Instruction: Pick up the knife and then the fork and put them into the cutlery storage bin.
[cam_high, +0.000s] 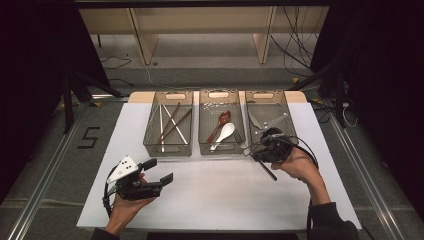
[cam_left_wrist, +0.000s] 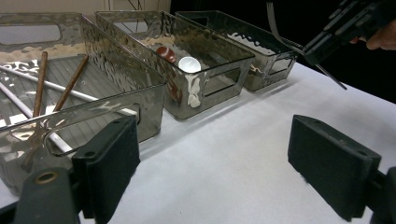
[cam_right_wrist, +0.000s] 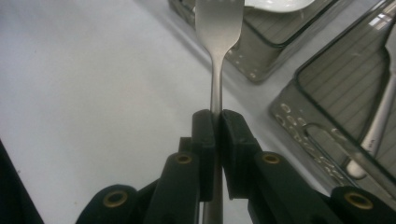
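My right gripper (cam_high: 258, 152) is shut on the handle of a metal fork (cam_right_wrist: 218, 28), held off the table in front of the right bin (cam_high: 262, 95). In the right gripper view the pads (cam_right_wrist: 205, 130) pinch the handle, and the tines point past the near corner of the middle bin (cam_high: 218, 147). The fork (cam_left_wrist: 280, 32) also appears at the top right of the left gripper view. My left gripper (cam_high: 159, 170) rests low at the front left of the white table (cam_high: 215, 190). It is open, with nothing between its jaws.
Three clear grey bins stand in a row at the back. The left bin (cam_high: 168, 145) holds chopsticks (cam_high: 172, 122). A brown spoon (cam_high: 222, 120) and a white spoon (cam_high: 226, 132) lie in the middle one. Metal cutlery (cam_high: 272, 122) lies in the right bin.
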